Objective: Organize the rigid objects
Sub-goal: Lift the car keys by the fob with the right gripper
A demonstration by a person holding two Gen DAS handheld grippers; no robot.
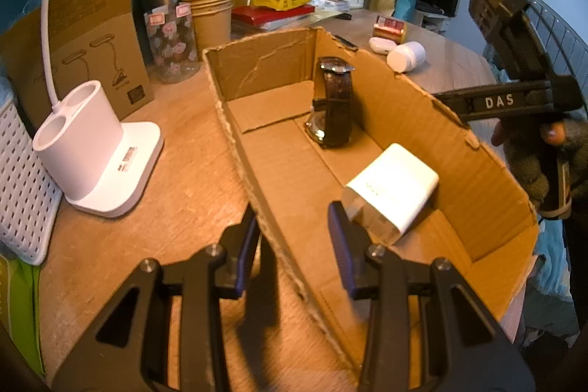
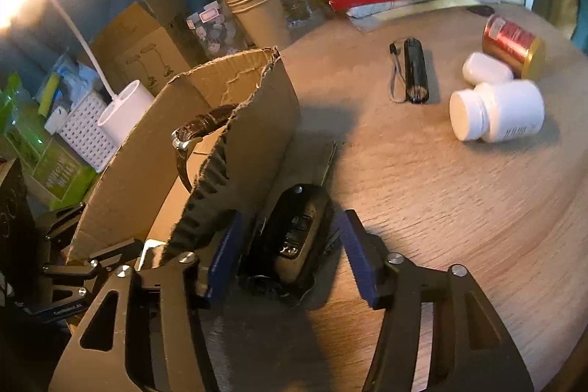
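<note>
The left gripper (image 1: 294,245) tilts downward over the near corner of the cardboard box (image 1: 459,149), its blue pads (image 1: 247,252) straddling the box's near side wall. The wall runs through the gap between them, and whether the pads press on it cannot be made out in the left wrist view; by the recording's reading these jaws stand at their narrowest. Just past the right-hand pad, a white charger block (image 1: 395,188) lies on the box floor. Further in, a wristwatch (image 1: 332,101) with a dark strap stands upright against the far side wall.

The right gripper (image 2: 290,252) points down at the wooden table (image 2: 459,208) just outside the box, its jaws apart. A black car key fob (image 2: 299,230) lies on the table between the blue fingers (image 2: 358,263), with a gap on each side, so nothing is gripped. From the left wrist view, a gloved hand (image 1: 533,157) holds this gripper's handle beyond the box's far wall.

Further out on the table lie a black flashlight (image 2: 415,76) with a wrist cord, a white pill bottle (image 2: 496,111) on its side, a small white case (image 2: 485,68) and a red and gold can (image 2: 512,45). On the other side of the box stands a white lamp base (image 1: 97,149).
</note>
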